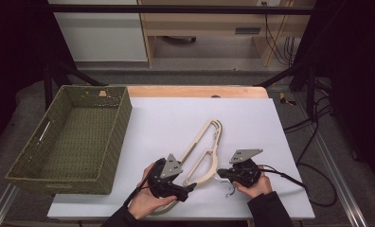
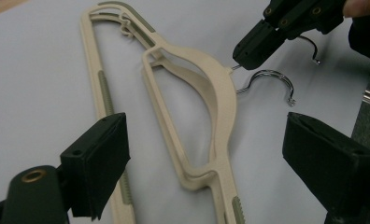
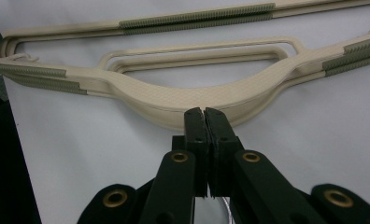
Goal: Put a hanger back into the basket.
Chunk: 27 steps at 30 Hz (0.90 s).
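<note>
White table carries two stacked cream hangers at its near middle, with a woven basket at nine o'clock. The right gripper is closed tight on the metal hook stems at the hangers' neck. The left gripper stands wide apart over the lower shoulder, nothing pressed. Probably the step is gripping the stack; next the left jaws must close on that arm. Free room lies toward twelve o'clock; the near edge is close.
</note>
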Each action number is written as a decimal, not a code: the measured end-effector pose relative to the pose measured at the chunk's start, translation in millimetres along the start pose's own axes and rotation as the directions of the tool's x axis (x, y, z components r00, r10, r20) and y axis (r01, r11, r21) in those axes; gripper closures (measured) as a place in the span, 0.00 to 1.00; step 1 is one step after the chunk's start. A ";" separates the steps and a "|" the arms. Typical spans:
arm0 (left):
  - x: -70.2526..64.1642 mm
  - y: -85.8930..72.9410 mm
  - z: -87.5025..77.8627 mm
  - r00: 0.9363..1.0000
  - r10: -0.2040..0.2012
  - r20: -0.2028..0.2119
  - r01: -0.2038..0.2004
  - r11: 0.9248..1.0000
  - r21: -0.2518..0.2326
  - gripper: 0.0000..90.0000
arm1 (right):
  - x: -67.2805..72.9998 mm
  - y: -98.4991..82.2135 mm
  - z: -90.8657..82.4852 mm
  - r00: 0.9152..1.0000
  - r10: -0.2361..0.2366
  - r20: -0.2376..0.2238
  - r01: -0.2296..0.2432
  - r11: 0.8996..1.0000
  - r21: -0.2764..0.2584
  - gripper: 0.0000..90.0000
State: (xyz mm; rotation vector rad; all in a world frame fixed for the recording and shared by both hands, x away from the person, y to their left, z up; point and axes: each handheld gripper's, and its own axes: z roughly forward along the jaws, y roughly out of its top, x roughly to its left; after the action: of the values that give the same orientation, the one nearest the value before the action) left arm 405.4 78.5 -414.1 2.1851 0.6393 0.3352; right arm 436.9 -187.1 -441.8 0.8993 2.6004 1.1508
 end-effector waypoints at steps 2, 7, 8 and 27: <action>-2.3 5.6 7.6 1.000 0.005 0.005 -0.005 1.000 0.012 0.18 | 1.2 1.7 -1.4 1.000 -0.001 0.000 0.001 1.000 0.000 0.99; -7.3 16.2 28.0 1.000 0.021 0.006 -0.021 0.999 0.045 0.23 | 4.2 6.5 -4.1 1.000 -0.013 0.004 0.013 1.000 0.003 0.99; -7.6 17.2 32.2 0.999 0.032 0.003 -0.032 0.998 0.061 0.25 | 4.2 7.5 -5.0 1.000 -0.026 0.006 0.026 1.000 0.007 0.99; -16.5 14.1 73.3 0.993 0.113 -0.031 -0.105 0.972 0.210 0.69 | 5.2 18.7 -15.8 0.999 -0.031 0.029 0.031 1.000 -0.003 0.99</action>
State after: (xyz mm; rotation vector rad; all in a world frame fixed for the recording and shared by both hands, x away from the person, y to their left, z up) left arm 428.3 15.0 -449.9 2.4251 0.6016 0.3886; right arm 435.6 -184.1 -417.1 0.8648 2.5793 1.1251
